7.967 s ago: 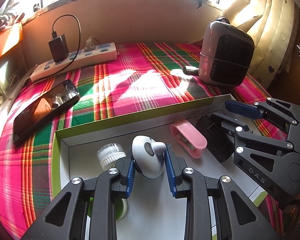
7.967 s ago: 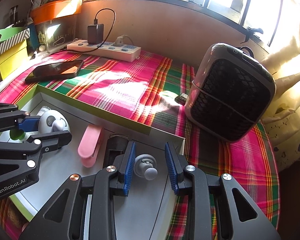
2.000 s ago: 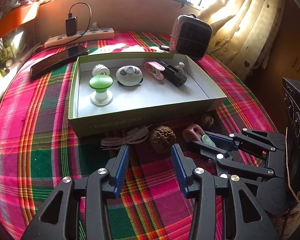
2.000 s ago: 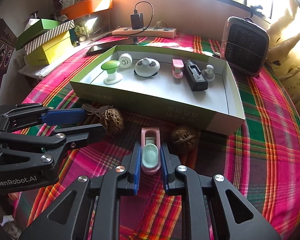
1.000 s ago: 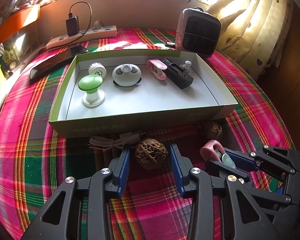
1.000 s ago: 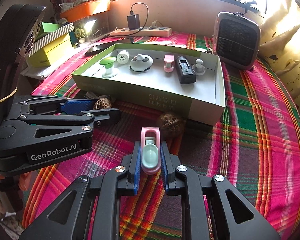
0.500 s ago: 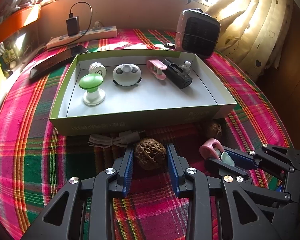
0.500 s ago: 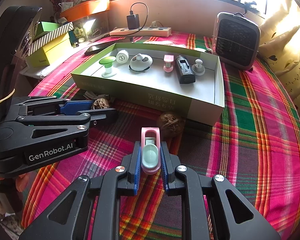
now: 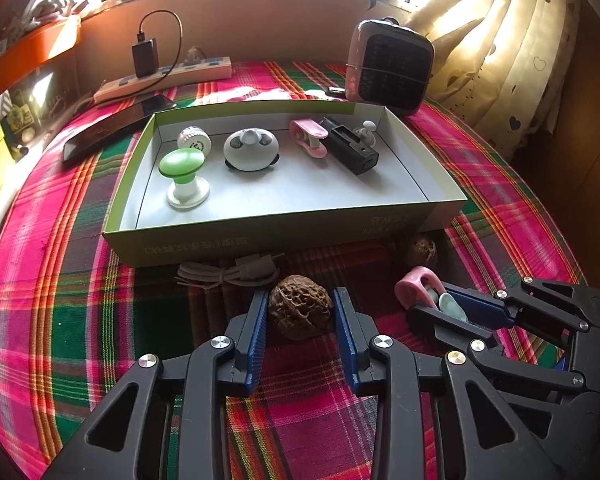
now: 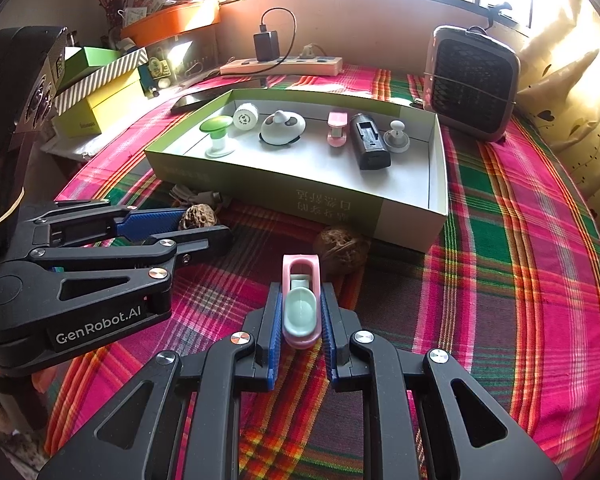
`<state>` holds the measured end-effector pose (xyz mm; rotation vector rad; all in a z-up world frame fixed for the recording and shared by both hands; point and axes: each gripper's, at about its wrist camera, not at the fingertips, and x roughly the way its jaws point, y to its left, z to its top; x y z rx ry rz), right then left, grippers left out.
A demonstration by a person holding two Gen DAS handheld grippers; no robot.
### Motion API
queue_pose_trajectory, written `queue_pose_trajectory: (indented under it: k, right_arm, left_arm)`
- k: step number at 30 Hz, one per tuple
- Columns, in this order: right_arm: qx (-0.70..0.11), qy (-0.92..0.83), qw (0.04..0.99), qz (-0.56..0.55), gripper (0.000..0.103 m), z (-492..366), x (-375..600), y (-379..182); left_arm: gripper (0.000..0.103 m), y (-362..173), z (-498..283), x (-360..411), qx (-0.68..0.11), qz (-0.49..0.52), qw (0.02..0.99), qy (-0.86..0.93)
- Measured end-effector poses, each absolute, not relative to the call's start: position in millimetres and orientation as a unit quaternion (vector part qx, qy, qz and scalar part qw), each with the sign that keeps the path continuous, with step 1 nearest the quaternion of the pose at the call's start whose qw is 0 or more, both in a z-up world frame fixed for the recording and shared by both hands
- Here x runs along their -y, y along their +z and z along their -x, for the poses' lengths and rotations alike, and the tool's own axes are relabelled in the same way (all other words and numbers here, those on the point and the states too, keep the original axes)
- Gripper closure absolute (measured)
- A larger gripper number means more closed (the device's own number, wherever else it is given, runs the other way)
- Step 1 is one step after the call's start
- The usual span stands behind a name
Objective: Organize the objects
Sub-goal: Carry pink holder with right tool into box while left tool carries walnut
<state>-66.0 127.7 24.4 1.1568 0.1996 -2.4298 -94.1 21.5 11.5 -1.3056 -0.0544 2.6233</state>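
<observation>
A brown walnut (image 9: 300, 316) lies on the plaid cloth just in front of the green tray (image 9: 260, 236). My left gripper (image 9: 300, 300) is shut on it, both blue pads against its sides. In the right wrist view the same walnut (image 10: 198, 216) shows between the left gripper's (image 10: 204, 226) fingers. My right gripper (image 10: 301, 296) is shut on a pink clip with a mint insert (image 10: 300, 312), held just above the cloth; the clip (image 9: 414, 284) also shows in the left wrist view. A second walnut (image 10: 342, 250) rests against the tray's front wall (image 10: 260, 192).
The tray holds a green-capped stand (image 9: 182, 176), a white cap (image 9: 194, 142), a panda-shaped piece (image 9: 250, 150), a pink clip (image 9: 308, 138), a black block (image 9: 350, 148) and a grey knob (image 9: 366, 132). A coiled white cable (image 9: 228, 274) lies in front. A heater (image 9: 388, 66), power strip (image 9: 164, 78) and phone (image 9: 112, 130) stand behind.
The left jaws have narrowed onto the walnut, which before sat loose between them. The right gripper keeps its hold on the pink clip; neither hand has shifted.
</observation>
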Motion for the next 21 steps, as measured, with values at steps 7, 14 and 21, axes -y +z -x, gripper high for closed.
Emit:
queue_pose_trajectory:
  k: [7,14,21]
  right_arm:
    - [-0.065,-0.882,0.221,-0.411,0.085,63,-128,29]
    - [-0.058,-0.884,0.224,-0.407,0.085,60,-128,31]
    - [-0.054,-0.887,0.228,-0.398,0.085,56,-126,37]
  left_arm:
    - [0.073,16,86,-23,0.012,0.434,0.107,0.894]
    - [0.073,17,82,-23,0.007,0.430,0.106,0.897]
    - [0.073,23,76,-22,0.004,0.420,0.104,0.901]
